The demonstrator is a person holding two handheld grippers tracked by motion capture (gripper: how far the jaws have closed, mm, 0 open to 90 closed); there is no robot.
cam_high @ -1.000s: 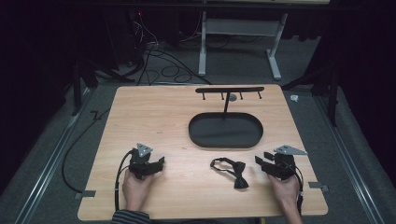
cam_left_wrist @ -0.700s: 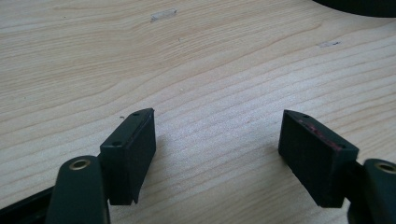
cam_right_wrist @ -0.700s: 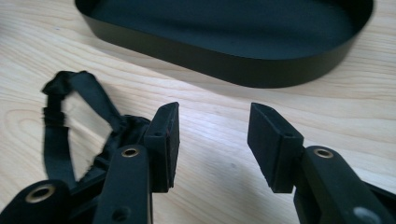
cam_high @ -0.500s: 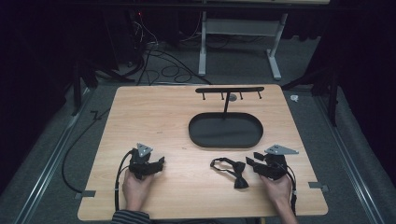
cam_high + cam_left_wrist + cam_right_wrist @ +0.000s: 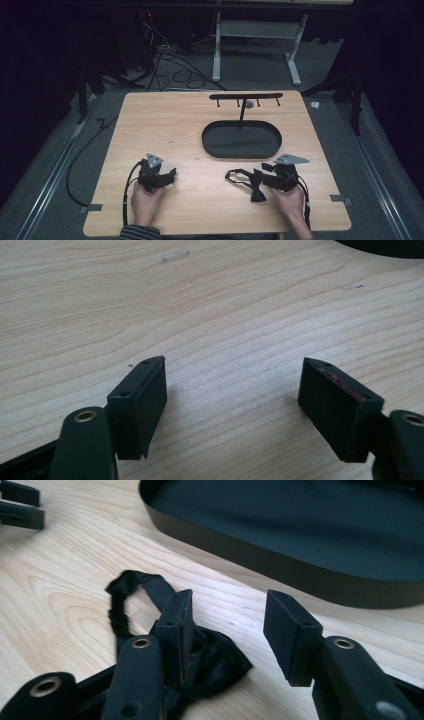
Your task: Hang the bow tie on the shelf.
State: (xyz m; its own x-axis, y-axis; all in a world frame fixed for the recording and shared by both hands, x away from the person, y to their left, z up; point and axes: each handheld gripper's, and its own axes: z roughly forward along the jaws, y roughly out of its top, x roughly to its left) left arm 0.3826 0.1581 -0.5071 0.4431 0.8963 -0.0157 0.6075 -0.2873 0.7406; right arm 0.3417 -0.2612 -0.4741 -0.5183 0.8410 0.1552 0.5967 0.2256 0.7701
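The work in hand is judged to be at its opening; the black bow tie (image 5: 250, 184) is seen lying flat on the pale wood-grained surface (image 5: 165, 120), near its front edge and just in front of the oval tray (image 5: 242, 140), and nothing has yet been lifted. The right gripper (image 5: 266, 181) is brought up against the bow tie with its jaws held moderately apart; in the right gripper view one jaw is seen over the knot of the bow tie (image 5: 210, 662) and the other over bare wood, so the cloth is straddled at most and not yet pinched. The left gripper (image 5: 171, 175) is rested well apart to the left, jaws spread wide over bare wood, with nothing between them. What is left, as far as can be judged, is the closing of the jaws on the fabric, the lift, and the carrying of the piece to the tray or to the hook rail (image 5: 245, 96) standing behind it; which of the two is meant cannot be told.

The bow tie is made of soft, slightly glossy fabric, crumpled at the knot, with a thin neck strap (image 5: 131, 592) curled into a loop; the tray is matte, dark, shallow-walled and rounded at the ends; the rail is a slim dark bar with small pegs on a thin post; the jaws are blocky, matte black pads.
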